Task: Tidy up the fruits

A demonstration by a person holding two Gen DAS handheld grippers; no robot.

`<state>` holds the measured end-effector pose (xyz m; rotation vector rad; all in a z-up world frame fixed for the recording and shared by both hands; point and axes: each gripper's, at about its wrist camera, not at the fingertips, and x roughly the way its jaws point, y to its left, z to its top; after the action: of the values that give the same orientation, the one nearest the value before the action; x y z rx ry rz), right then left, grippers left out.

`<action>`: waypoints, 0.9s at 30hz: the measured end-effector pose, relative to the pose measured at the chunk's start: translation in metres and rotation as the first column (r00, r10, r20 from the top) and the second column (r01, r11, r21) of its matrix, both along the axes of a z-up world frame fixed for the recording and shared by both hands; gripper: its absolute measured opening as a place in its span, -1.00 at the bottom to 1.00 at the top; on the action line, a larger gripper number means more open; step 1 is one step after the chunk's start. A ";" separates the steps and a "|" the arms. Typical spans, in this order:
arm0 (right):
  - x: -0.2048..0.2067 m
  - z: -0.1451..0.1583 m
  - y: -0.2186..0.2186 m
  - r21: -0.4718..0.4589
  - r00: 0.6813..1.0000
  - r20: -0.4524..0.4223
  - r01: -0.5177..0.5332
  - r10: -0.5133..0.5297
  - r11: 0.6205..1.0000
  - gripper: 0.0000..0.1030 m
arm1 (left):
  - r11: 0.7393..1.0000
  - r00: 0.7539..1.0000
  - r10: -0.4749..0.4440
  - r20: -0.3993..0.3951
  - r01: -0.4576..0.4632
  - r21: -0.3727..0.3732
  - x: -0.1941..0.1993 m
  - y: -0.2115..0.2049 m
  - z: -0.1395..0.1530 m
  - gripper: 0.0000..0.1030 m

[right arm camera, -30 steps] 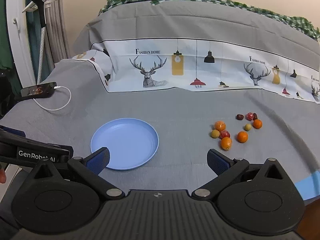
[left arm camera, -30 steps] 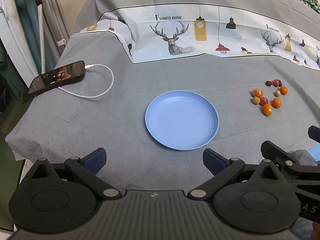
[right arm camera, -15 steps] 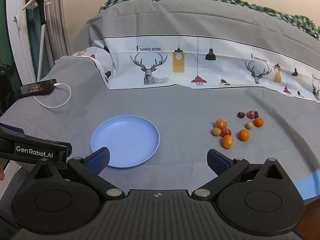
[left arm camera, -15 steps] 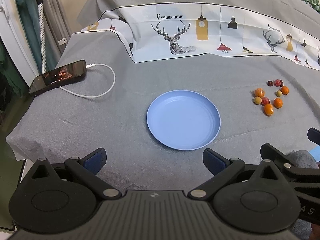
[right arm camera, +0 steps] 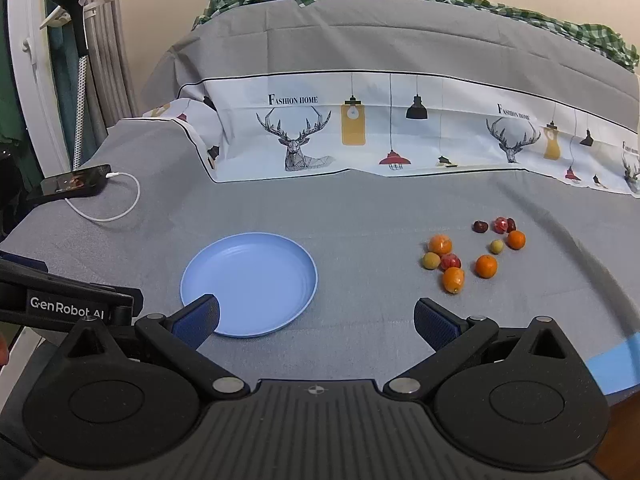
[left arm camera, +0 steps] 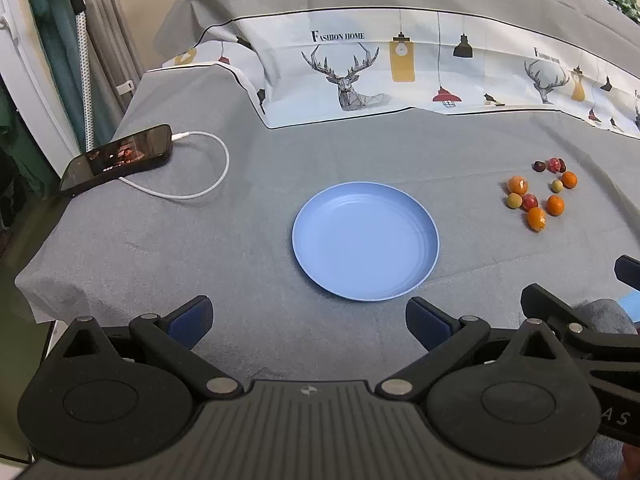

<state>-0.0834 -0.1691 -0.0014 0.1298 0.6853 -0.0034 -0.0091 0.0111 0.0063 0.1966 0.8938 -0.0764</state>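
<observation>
Fruits [right arm camera: 474, 254] sit clustered on grey bed [right arm camera: 360, 208], right of empty plate [right arm camera: 256, 280], same spot as before. Both grippers, left [left arm camera: 308, 318] and right [right arm camera: 316, 318], jaws wide open, holding nothing, views barely shifted. Phone [left arm camera: 118, 158] w/ cable far left.

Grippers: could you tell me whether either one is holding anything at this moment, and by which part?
Nothing is held. The left gripper and the right gripper are both open and empty; the fruits lie on the cloth beside the bare blue plate.
</observation>
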 end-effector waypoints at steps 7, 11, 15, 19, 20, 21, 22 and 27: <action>0.001 0.002 -0.002 0.008 1.000 0.013 0.003 -0.004 1.000 0.99 | 1.000 1.000 0.000 0.017 0.000 0.009 -0.002 -0.001 0.005 0.99; -0.002 0.002 -0.002 0.012 1.000 0.019 0.007 -0.008 1.000 0.99 | 1.000 1.000 -0.003 0.024 0.003 0.009 -0.004 -0.002 0.008 0.99; -0.002 0.002 -0.001 0.012 1.000 0.017 0.007 -0.007 1.000 0.99 | 1.000 1.000 0.000 0.020 0.000 0.007 -0.004 -0.002 0.007 0.99; -0.003 0.001 -0.001 0.012 1.000 0.013 0.005 -0.006 1.000 0.99 | 1.000 1.000 0.001 0.016 -0.001 0.008 -0.003 -0.002 0.006 0.99; -0.003 0.001 -0.001 0.012 1.000 0.012 0.005 -0.005 1.000 0.99 | 1.000 1.000 0.001 0.015 -0.001 0.008 -0.003 -0.002 0.005 0.99; -0.003 0.001 -0.001 0.012 1.000 0.011 0.004 -0.004 1.000 0.99 | 1.000 1.000 0.002 0.014 -0.002 0.008 -0.003 -0.001 0.005 0.99; -0.003 0.001 -0.001 0.011 1.000 0.011 0.003 -0.003 1.000 0.99 | 1.000 1.000 0.002 0.014 -0.002 0.008 -0.003 -0.001 0.005 0.99; 0.001 0.002 0.001 0.008 1.000 0.007 0.003 -0.003 1.000 0.99 | 1.000 1.000 0.002 0.013 -0.002 0.007 -0.002 0.000 0.004 0.99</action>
<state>-0.0825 -0.1683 0.0005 0.1380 0.6785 -0.0031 -0.0112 0.0107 0.0106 0.2025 0.8817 -0.0700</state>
